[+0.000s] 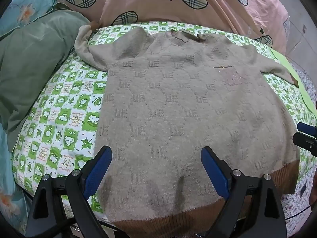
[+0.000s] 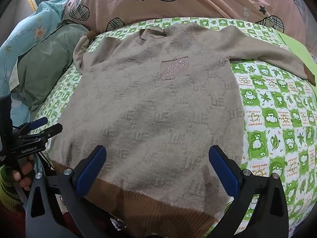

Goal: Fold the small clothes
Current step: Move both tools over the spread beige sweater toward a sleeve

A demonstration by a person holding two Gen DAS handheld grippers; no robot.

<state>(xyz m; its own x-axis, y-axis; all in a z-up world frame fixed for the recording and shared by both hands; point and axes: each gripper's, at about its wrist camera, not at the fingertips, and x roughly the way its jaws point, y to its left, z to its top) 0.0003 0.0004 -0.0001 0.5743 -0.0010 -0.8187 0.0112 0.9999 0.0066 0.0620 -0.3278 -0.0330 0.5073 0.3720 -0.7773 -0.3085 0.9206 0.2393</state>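
A small beige knit sweater [image 1: 178,107] with a brown ribbed hem and a sparkly pink chest pocket [image 1: 233,77] lies flat, front up, on a green-and-white checked sheet [image 1: 59,111]. Its neck points away from me and both sleeves are spread out. My left gripper [image 1: 156,154] is open and empty just above the hem on the left side. My right gripper [image 2: 158,154] is open and empty above the hem on the right side of the sweater [image 2: 158,103]. The left gripper also shows in the right wrist view [image 2: 45,127], and the right gripper at the edge of the left wrist view [image 1: 305,134].
A pink quilt with plaid hearts [image 1: 178,0] is piled behind the sweater. A grey-green pillow [image 1: 33,59] and a light blue floral cover [image 1: 25,4] lie on the left. The sheet [image 2: 277,119] extends to the right of the sweater.
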